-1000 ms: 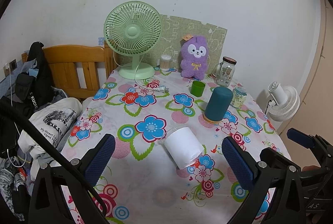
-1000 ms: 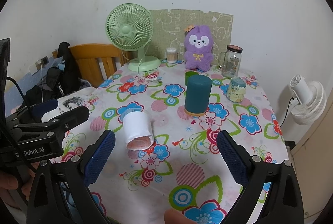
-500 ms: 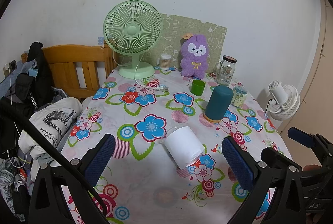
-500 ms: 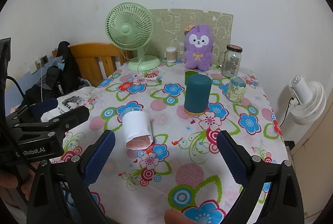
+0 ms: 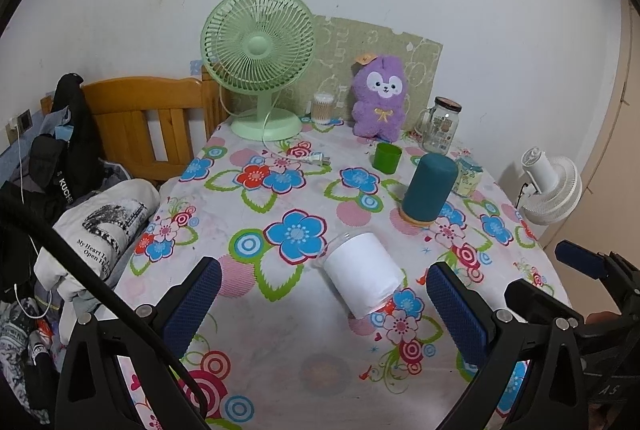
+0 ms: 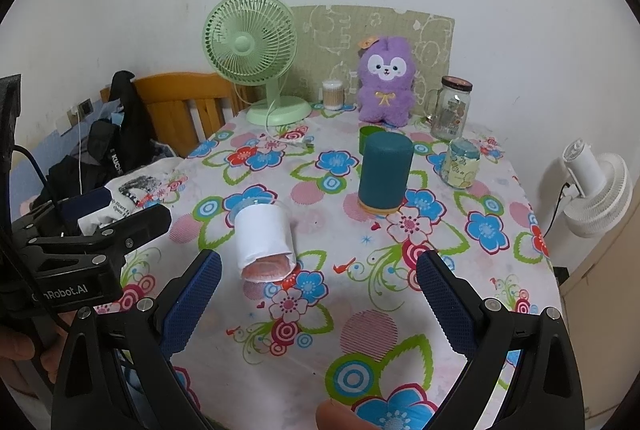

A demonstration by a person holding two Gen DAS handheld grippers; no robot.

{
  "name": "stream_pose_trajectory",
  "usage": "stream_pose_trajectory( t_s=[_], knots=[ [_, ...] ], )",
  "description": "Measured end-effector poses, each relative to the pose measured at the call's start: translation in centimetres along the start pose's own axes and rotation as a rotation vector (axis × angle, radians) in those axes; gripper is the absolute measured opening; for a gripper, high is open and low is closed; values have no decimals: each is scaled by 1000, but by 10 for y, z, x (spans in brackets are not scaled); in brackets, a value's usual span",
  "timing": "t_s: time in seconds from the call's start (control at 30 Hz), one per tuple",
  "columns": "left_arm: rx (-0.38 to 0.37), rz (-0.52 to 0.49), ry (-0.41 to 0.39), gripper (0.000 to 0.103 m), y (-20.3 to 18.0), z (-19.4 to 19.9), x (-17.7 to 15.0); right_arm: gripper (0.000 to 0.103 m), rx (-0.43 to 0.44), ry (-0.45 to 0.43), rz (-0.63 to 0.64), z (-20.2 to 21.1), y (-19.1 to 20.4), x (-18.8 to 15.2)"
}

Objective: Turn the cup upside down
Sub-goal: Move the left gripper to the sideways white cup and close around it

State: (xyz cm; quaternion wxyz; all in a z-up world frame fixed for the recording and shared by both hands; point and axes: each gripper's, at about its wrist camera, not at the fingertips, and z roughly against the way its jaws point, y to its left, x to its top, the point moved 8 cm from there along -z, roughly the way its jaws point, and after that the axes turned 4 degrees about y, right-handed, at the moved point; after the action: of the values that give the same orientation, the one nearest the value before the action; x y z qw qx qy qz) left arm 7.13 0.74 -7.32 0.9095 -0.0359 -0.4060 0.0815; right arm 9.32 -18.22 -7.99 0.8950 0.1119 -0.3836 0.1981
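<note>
On the floral-clothed bench (image 5: pixel 248 314), a white-wrapped clear cup (image 5: pixel 362 278) lies on its side between my empty left gripper (image 5: pixel 320 310) and right gripper (image 6: pixel 318 296), both spread wide; I'd grasp its middle squarely, then rotate rim-down.

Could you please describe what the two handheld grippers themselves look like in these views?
Both the left gripper and right gripper have black frames with silver screws and jaws faced in blue textured pads. A black cable runs past the left one, whose body reads "Robot.AI" in the right wrist view.
</note>
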Motion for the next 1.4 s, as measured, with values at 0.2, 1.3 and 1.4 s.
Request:
stream_pose_trajectory(
  t_s=[0.2,1.3,1.4],
  knots=[
    [7,17,52,103,14,-18,-9,99,13,51,10,-21,4,-3],
    [26,-350,304,103,31,-127,-25,89,237,412,-17,-183,55,-11],
    [24,-346,315,103,31,-131,-28,73,239,447,-1,-189,55,-16]
  ],
)
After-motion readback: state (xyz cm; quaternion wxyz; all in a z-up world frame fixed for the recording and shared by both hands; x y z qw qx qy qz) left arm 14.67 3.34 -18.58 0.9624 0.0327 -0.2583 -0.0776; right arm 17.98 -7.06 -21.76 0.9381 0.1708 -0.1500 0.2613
